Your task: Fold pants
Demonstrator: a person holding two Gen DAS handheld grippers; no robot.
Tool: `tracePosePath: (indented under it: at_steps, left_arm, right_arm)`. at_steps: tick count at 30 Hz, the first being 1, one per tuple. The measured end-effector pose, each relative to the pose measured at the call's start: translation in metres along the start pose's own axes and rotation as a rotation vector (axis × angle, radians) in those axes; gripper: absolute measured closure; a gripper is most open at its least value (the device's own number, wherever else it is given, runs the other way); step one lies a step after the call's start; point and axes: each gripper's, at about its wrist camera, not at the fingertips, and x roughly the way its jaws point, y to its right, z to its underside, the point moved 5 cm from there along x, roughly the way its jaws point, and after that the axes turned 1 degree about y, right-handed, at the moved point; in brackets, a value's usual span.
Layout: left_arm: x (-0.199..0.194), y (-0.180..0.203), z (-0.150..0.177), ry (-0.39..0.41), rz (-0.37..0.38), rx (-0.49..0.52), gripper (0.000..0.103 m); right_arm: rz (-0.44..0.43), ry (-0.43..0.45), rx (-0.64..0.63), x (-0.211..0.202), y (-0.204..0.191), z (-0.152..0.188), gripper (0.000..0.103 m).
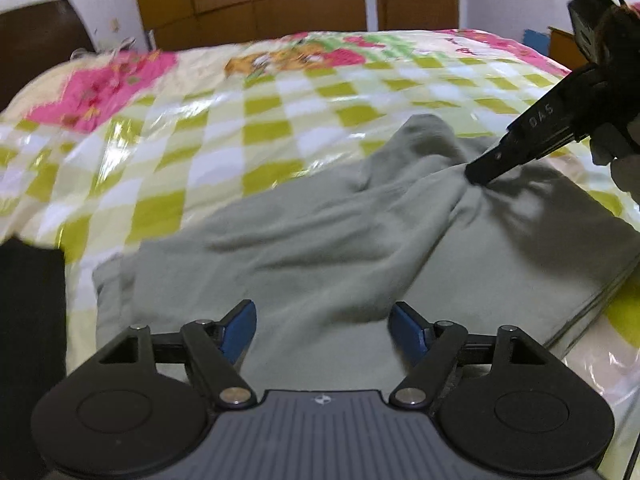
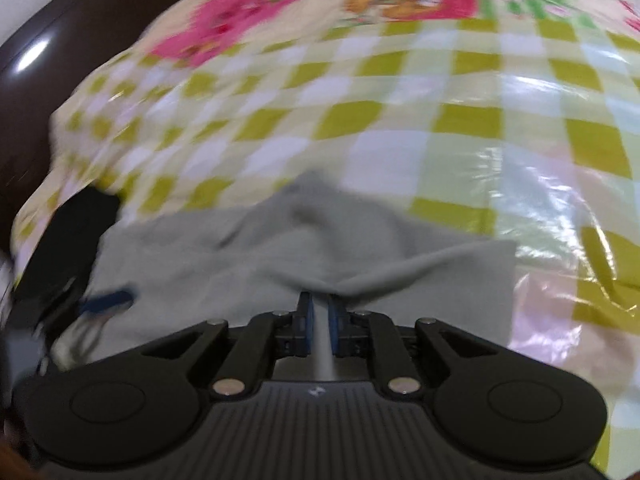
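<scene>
In the left wrist view the left gripper (image 1: pixel 322 330) points down over the near part of the grey pants (image 1: pixel 304 248), its blue pads spread wide with nothing pressed between them. The right gripper (image 1: pixel 478 174) reaches in from the upper right of that frame, tilted down, its narrow jaws pinching a raised fold of the pants. The right wrist view shows cloth caught between its pads (image 2: pixel 305 322). The pants lie rumpled on the bed (image 1: pixel 200 120), across the lower middle of both frames, over a checked cover.

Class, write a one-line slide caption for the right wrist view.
Right tongs pinch a fold of grey pants on a checked bedspread.
</scene>
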Motion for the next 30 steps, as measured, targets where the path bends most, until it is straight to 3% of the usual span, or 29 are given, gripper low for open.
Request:
tracePosePath:
  at_steps: [3,8,13,17,21,27,29,30]
  left_arm:
    - [-0.01,-0.004,0.006,-0.009,-0.022,0.01,0.016]
    - [-0.025,-0.003,0.01,0.012,-0.032,0.003,0.016]
    - [-0.034,0.019,0.0,0.072,0.013,0.041,0.016]
    - [-0.032,0.049,-0.008,0.079,0.058,0.086,0.016]
    - [-0.013,0.069,-0.002,-0.004,0.071,0.132,0.016]
    - [-0.017,0.085,-0.005,-0.001,0.098,0.154,0.016]
    - [-0.02,0.094,-0.009,0.008,0.1,0.17,0.016]
    - [-0.021,0.099,-0.011,0.016,0.103,0.181,0.016]
  right_arm:
    - [0.016,0.022,0.052,-0.011,0.013,0.0,0.094]
    - [0.069,0.08,0.144,-0.065,0.048,0.016,0.086]
    - [0.084,0.037,0.194,-0.086,0.066,0.049,0.078]
    - [-0.008,-0.02,0.264,-0.07,0.067,0.06,0.076]
    - [-0.03,-0.037,0.273,-0.065,0.065,0.068,0.072]
    - [-0.154,-0.089,0.327,-0.075,0.059,0.094,0.072]
    - [-0.152,-0.078,0.337,-0.076,0.062,0.095,0.082]
    - [-0.155,-0.075,0.356,-0.077,0.065,0.095,0.083]
